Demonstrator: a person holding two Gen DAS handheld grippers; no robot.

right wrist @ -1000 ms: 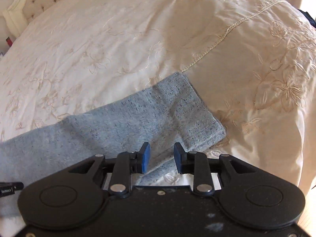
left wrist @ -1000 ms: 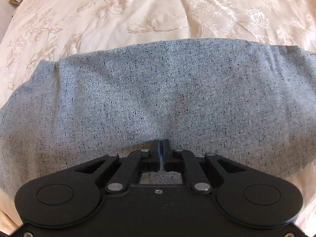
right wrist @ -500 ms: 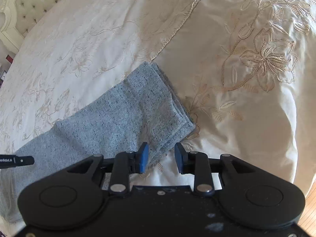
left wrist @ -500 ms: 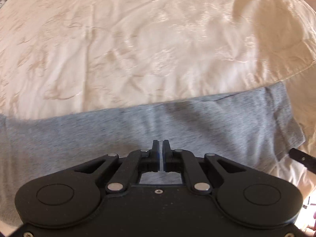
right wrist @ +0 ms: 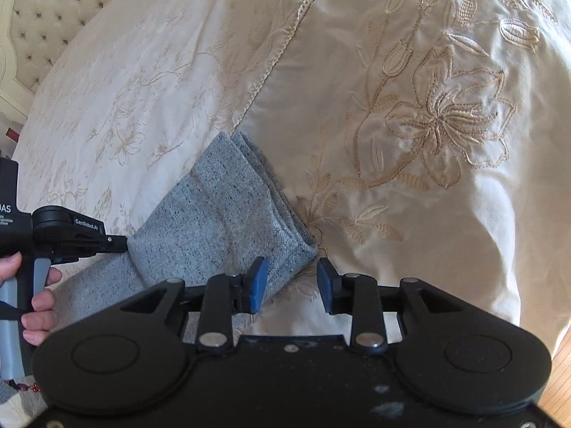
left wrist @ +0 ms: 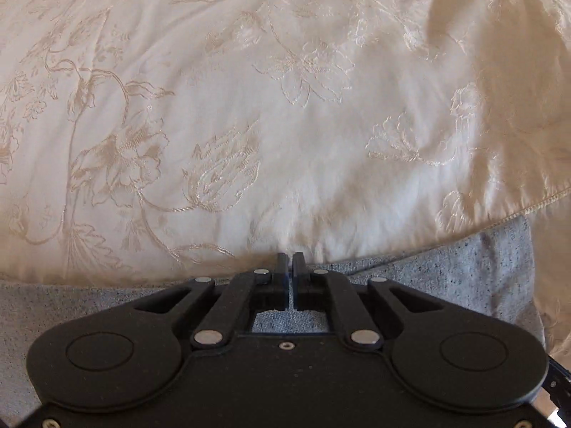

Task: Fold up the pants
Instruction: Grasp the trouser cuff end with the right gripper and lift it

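The grey pants (right wrist: 221,214) are lying stretched out on the bed (right wrist: 428,196), running from the lower left of the right wrist view up toward the centre, where the stacked leg ends (right wrist: 282,210) are sitting beside the embroidered flower. The right gripper (right wrist: 291,281) is hovering at the lower corner of those ends with its blue fingers (right wrist: 257,280) apart, one over the cloth and one over the bedspread, holding nothing. The left gripper (left wrist: 289,271) is showing its fingers together but for a hairline slit; grey cloth is visible beneath and behind them, but whether any is pinched there I cannot tell. In the right wrist view that gripper is reaching in from the left edge, its tip at the pants' near edge.

This appears to be the setting-up of a lengthwise fold: the right fingers will probably need to come down and close on all layers of the leg ends before carrying them over.

A second ago, grey cloth was filling the middle of the left wrist view; now the cloth is only a band at the bottom. The right gripper has moved closer to the leg ends, fingers equally wide.
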